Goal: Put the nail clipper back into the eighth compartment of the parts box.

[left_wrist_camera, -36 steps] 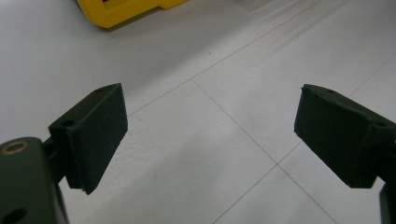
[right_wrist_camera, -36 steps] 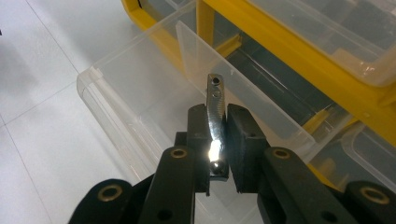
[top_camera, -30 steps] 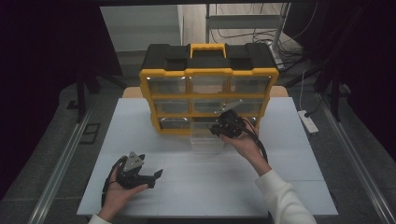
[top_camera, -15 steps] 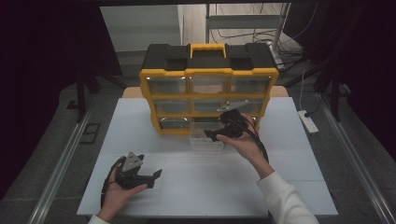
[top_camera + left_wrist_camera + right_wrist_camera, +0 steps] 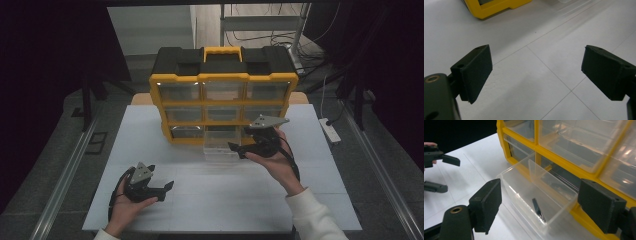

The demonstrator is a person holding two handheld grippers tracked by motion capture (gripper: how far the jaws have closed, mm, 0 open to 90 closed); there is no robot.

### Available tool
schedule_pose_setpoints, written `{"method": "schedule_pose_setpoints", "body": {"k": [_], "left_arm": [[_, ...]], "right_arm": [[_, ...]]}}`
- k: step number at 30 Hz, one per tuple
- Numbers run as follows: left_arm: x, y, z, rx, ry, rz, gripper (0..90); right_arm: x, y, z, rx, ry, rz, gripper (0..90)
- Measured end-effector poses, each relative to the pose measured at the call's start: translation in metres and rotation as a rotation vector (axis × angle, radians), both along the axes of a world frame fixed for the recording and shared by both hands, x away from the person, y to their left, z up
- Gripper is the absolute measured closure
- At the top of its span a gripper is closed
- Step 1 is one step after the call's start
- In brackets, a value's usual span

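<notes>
A yellow and black drawer cabinet (image 5: 222, 82) stands at the back of the white table (image 5: 200, 200). Its bottom middle clear drawer (image 5: 220, 147) (image 5: 524, 187) is pulled out onto the table, with a small dark piece (image 5: 538, 209) lying inside. My right gripper (image 5: 239, 139) (image 5: 541, 195) hovers just right of the drawer's front. Its jaws have just opened and stand wide, pressing on nothing. My left gripper (image 5: 161, 192) (image 5: 536, 67) is held low over the table at the front left, open and empty. It also shows far off as the left gripper (image 5: 444, 173).
The cabinet's other clear drawers (image 5: 222, 92) are pushed in. A power strip (image 5: 330, 131) lies off the table's right edge. Bare white table surface stretches between my two hands and along the front edge.
My right gripper let go at the drawer front, opened its jaws and drew back toward the person. The drawer stays pulled out. The left gripper has not moved.
</notes>
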State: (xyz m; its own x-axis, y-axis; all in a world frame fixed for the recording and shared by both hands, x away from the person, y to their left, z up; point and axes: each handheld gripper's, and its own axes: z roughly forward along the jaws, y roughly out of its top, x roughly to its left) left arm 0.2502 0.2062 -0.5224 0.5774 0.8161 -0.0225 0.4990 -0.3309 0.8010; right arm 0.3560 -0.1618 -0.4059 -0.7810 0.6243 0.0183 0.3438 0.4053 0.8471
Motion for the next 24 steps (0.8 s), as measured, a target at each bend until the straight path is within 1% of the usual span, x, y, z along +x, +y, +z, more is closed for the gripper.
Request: {"method": "schedule_pose_setpoints", "body": {"k": [3, 4, 6, 9, 12, 16, 18, 19, 20, 24], "left_arm": [[0.000, 0.000, 0.000, -0.006, -0.002, -0.001, 10.5], [0.000, -0.001, 0.000, -0.006, -0.002, -0.002, 10.5], [0.000, -0.001, 0.001, -0.005, -0.001, -0.004, 10.5], [0.001, -0.002, 0.001, -0.001, -0.003, -0.012, 10.5], [0.001, -0.002, 0.001, -0.007, -0.005, -0.011, 10.4], [0.000, -0.001, 0.002, -0.007, -0.007, -0.013, 10.5], [0.000, -0.001, 0.002, -0.007, -0.008, -0.013, 10.5], [0.001, -0.001, 0.003, -0.007, -0.008, -0.013, 10.5], [0.001, -0.001, 0.003, -0.007, -0.008, -0.013, 10.5], [0.002, -0.002, 0.003, -0.008, -0.006, -0.014, 10.4]], "right_arm": [[-0.009, -0.012, -0.001, 0.011, -0.018, -0.004, 19.7], [-0.009, -0.012, -0.001, 0.011, -0.018, -0.004, 19.7], [-0.016, -0.020, -0.004, 0.018, -0.039, -0.011, 19.4], [-0.024, -0.032, -0.010, 0.031, -0.042, -0.018, 19.4], [-0.035, -0.046, -0.017, 0.024, -0.040, -0.030, 19.4], [-0.049, -0.068, -0.033, 0.018, -0.044, -0.063, 18.5], [-0.056, -0.079, -0.041, 0.014, -0.038, -0.081, 18.5], [-0.058, -0.085, -0.047, 0.019, -0.032, -0.089, 18.4], [-0.058, -0.085, -0.047, 0.019, -0.032, -0.089, 18.4], [-0.070, -0.114, -0.073, 0.030, -0.006, -0.138, 18.5]]}}
